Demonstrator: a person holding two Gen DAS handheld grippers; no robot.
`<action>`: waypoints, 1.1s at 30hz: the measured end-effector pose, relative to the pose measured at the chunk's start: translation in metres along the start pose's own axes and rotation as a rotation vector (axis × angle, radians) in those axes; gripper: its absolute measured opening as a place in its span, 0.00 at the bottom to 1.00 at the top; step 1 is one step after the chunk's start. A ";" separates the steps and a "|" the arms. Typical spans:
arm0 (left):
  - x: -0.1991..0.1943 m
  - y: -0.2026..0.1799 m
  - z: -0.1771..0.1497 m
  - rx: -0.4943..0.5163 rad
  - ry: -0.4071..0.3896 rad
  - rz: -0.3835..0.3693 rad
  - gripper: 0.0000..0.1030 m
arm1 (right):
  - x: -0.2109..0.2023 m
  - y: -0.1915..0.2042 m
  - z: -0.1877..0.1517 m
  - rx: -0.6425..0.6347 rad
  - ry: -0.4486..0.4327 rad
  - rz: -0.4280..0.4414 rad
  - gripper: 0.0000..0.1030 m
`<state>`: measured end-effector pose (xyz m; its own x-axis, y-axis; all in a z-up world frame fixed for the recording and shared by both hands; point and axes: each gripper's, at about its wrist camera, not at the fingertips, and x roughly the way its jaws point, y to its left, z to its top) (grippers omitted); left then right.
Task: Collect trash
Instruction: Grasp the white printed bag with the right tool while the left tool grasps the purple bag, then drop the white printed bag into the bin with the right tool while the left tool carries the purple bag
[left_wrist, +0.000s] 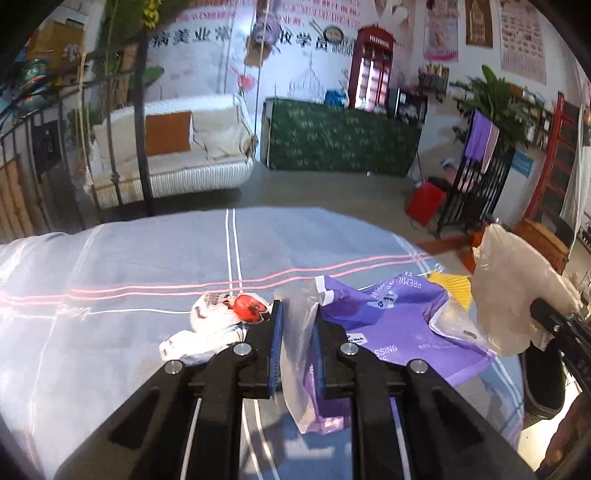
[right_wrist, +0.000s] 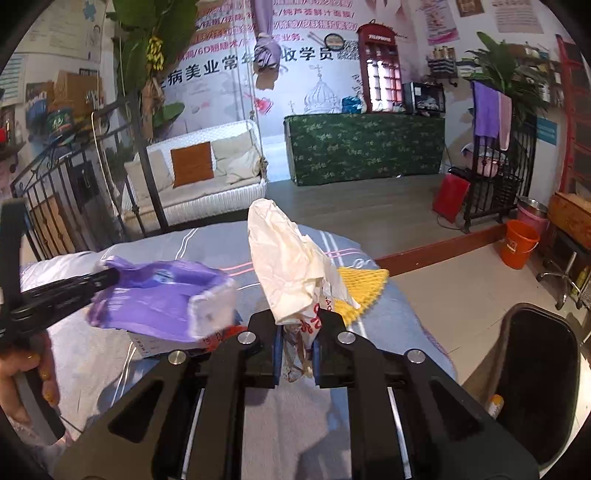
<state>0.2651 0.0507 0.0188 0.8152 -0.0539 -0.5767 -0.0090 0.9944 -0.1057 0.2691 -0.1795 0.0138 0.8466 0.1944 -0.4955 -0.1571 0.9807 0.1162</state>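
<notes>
My left gripper (left_wrist: 297, 314) is shut on a purple plastic package (left_wrist: 391, 325) with a clear flap, lifted over the grey striped tablecloth (left_wrist: 147, 258); it also shows in the right wrist view (right_wrist: 155, 299). My right gripper (right_wrist: 297, 321) is shut on a crumpled white wrapper (right_wrist: 288, 258), held upright above the table; it shows at the right of the left wrist view (left_wrist: 513, 288). A white wrapper with a red patch (left_wrist: 225, 314) lies on the cloth left of the left gripper. A yellow foam net (right_wrist: 364, 288) lies at the table's far right edge.
A black trash bin (right_wrist: 535, 376) stands on the floor right of the table, with a small item inside. An orange bucket (right_wrist: 519, 243) and a red bag (right_wrist: 450, 195) stand farther off. A white swing sofa (right_wrist: 207, 177) and a green-covered counter (right_wrist: 365, 147) are behind.
</notes>
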 end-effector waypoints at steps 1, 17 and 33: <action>-0.007 -0.002 -0.001 -0.003 -0.012 -0.007 0.14 | -0.005 -0.004 -0.001 0.006 -0.004 -0.004 0.12; -0.073 -0.107 -0.055 0.052 -0.064 -0.252 0.14 | -0.108 -0.111 -0.046 0.145 -0.025 -0.276 0.12; -0.062 -0.201 -0.085 0.205 0.017 -0.440 0.14 | -0.032 -0.254 -0.084 0.323 0.408 -0.316 0.12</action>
<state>0.1668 -0.1535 0.0067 0.7063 -0.4735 -0.5263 0.4506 0.8741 -0.1817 0.2394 -0.4333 -0.0717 0.5540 -0.0506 -0.8310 0.2861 0.9489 0.1330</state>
